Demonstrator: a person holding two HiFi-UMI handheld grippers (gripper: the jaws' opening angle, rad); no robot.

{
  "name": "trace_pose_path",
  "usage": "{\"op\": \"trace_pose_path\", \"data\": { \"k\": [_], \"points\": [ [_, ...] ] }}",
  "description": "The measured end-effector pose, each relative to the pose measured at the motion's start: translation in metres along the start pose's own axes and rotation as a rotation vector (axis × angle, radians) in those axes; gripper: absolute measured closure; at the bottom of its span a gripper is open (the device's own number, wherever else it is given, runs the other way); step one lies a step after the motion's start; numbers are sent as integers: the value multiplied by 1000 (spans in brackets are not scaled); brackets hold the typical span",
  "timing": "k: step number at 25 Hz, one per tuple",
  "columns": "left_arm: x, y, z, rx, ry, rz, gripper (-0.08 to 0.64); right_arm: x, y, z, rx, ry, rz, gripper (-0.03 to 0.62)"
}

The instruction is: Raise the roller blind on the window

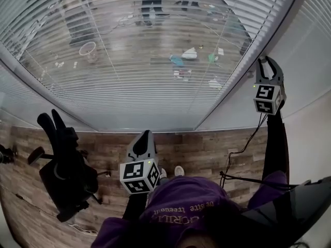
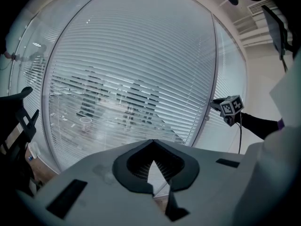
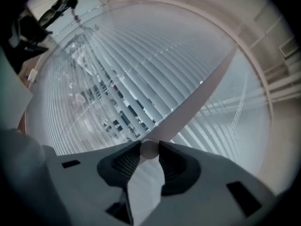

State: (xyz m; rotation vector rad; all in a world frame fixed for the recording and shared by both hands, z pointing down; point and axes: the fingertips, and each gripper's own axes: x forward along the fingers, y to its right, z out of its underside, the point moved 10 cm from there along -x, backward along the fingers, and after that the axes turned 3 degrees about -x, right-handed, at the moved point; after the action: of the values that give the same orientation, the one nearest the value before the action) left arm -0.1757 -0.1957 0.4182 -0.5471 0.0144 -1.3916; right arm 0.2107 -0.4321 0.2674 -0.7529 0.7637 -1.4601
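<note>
The blind (image 1: 155,50) hangs fully lowered over the window, so by my judgement the whole lift remains to be done; the right tongs (image 3: 149,152) clamp a small round knob (image 3: 149,148) at its right edge, and the left tongs (image 2: 153,144) are closed and empty.

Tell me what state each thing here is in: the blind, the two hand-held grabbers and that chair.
Slatted blind: lowered over the window, slats tilted partly open.
Right gripper: fingers closed on a round knob, raised at the window's edge.
Left gripper: fingers shut, nothing between them.
Office chair: upright on the floor, nobody in it.
</note>
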Motion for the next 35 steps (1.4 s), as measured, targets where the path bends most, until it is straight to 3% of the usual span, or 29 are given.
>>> {"op": "trace_pose_path", "data": {
  "k": [4,11,19,22,24,26,31,35],
  "points": [
    [1,3,0,0,1,4,560,2,7,-2,278,-41,-25,471],
    [0,3,1,-5,2,1,560,4,22,8,852,-65,-98,471],
    [-2,0,2,-11,4,-8,560,4,28,18,1348,-51,-162,471],
    [-2,-1,2,-12,5,-12,560,4,28,22,1470,-39,-173,471],
    [-2,-1,1,-11,5,-12,560,5,28,23,1448,-27,-172,471],
    [-2,-1,1,-10,5,-12,560,5,27,22,1348,-10,-171,471],
    [0,-1,1,-6,3,-8,560,5,19,20,935,-1,-161,469],
    [1,-1,2,-4,-4,-3,560,3,12,12,549,8,-82,469]
  ]
}}
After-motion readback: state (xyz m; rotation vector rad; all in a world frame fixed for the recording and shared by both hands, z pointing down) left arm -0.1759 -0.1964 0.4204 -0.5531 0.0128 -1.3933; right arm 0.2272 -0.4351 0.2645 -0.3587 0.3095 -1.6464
